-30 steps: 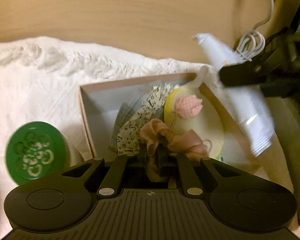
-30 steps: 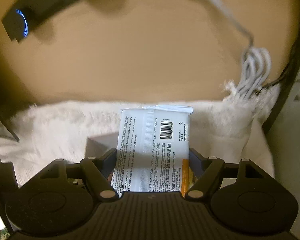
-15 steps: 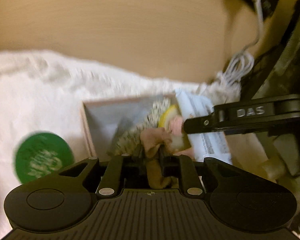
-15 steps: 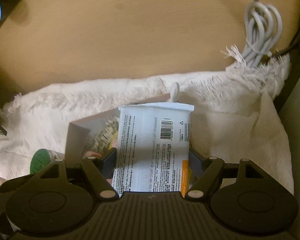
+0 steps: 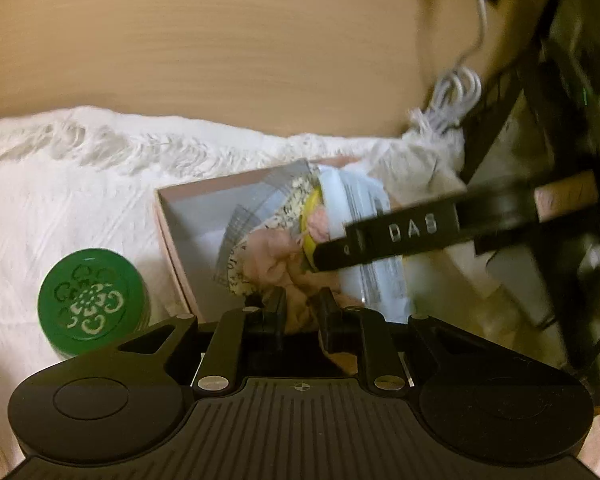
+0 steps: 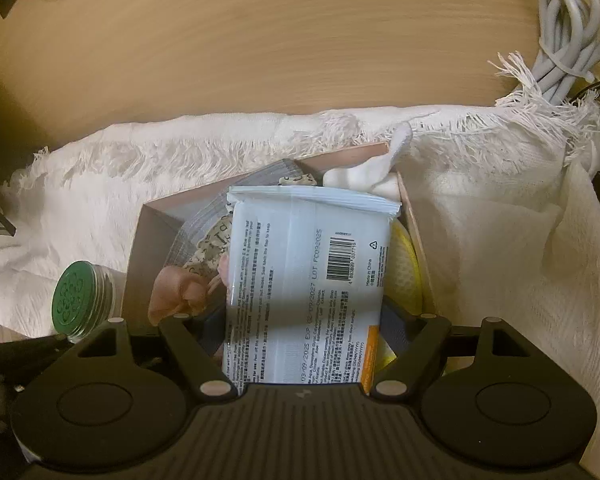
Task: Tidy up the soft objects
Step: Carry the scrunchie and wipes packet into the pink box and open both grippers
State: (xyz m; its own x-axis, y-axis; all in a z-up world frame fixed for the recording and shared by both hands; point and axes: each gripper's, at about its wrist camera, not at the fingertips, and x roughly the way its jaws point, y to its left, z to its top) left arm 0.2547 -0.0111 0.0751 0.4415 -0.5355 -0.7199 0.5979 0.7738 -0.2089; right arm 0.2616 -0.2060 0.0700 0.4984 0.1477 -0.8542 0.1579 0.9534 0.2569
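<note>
- Our right hand-held gripper [image 6: 306,332] is clamped on the white wipes pack [image 6: 312,280], and the big change is where that pack is. A second ago it hung over plain white towel; now it's over the pink box [image 6: 140,240], its far end reaching toward the back wall.
- In the left view the right tool's arm with "DAS" on it now crosses right over the box, pack under it on the right side. A second ago it was off past the box's right edge.
- Our left hand-held gripper [image 5: 302,312] stays pinched shut on the pink scrunchie [image 5: 276,256] at the box's near edge, same as before.
- Already in the box: patterned grey cloth [image 6: 204,224], the yellow round pad [image 6: 404,272] with a pink knit bit on it, and something white [image 6: 364,172] poking over the back corner.
- The green-lidded jar [image 5: 90,302] sits just beside the box on the towel [image 5: 60,200], untouched.
- Our read: the pack is basically at its drop spot. It's crowded in there, so it'll probably land on top of the yellow pad rather than flat. Can't tell yet if it's touching anything.
</note>
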